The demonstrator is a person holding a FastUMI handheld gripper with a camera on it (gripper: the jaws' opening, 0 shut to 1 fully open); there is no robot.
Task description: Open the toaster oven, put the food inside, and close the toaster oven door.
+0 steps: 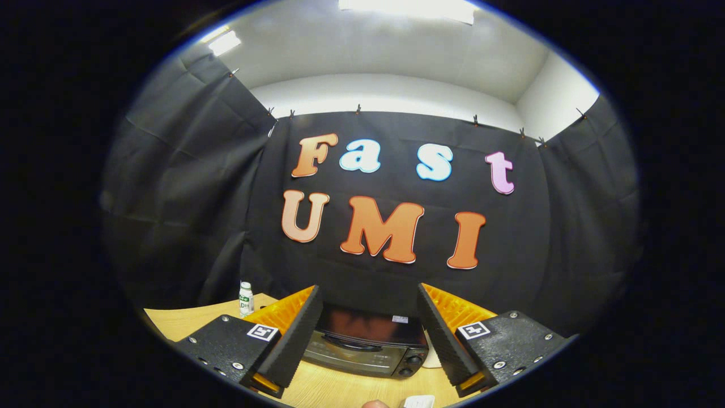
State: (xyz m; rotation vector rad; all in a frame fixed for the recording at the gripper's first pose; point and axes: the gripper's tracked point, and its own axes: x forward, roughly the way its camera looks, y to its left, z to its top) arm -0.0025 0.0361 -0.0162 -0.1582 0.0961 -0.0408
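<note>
Gripper (371,334) fingers stand wide apart, holding nothing. Toaster oven (365,343), door closed, sits on the table (187,320) beyond them.

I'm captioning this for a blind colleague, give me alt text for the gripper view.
A closed toaster oven sits on a wooden table, seen between the open jaws of the gripper, which holds nothing. A small bottle stands on the table beyond the fingers, before black cloth.

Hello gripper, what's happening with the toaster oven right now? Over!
Hand-held gripper open, holding nothing. Toaster oven beyond the fingers on the table, door shut. Small bottle off to the side, nothing blocking the door.
</note>
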